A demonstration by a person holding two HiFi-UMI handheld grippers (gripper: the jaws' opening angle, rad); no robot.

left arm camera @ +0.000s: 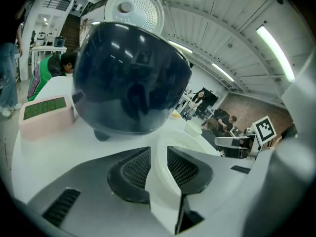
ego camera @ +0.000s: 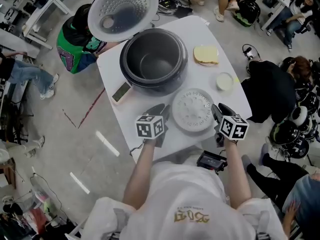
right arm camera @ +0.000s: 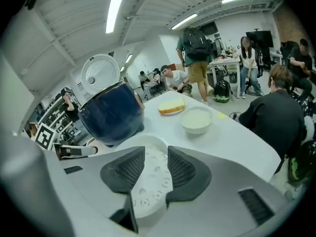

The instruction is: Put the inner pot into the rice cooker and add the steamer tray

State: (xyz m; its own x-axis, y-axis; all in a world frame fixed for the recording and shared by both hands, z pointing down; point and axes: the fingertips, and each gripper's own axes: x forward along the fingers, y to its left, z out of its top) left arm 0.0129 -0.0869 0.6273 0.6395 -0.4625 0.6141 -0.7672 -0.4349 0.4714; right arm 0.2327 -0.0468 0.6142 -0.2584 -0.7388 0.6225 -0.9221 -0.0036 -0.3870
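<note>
Bright, even light from ceiling strips (right arm camera: 114, 11) — fisheye warp at edges, dark vignetted corners.

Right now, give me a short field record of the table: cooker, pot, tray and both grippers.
dark round rice cooker: white lid open
dark grey inner pot: seated inside the cooker
white round steamer tray: flat on white table, in front of cooker
left gripper: jaws open, at tray's left edge
right gripper: jaws open, at tray's right edge

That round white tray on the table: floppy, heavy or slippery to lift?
The steamer tray looks like thin moulded plastic, so probably light and fairly stiff. Its smooth rim may slip in a pinch. Flat and shallow, it seems unlikely to roll.
</note>
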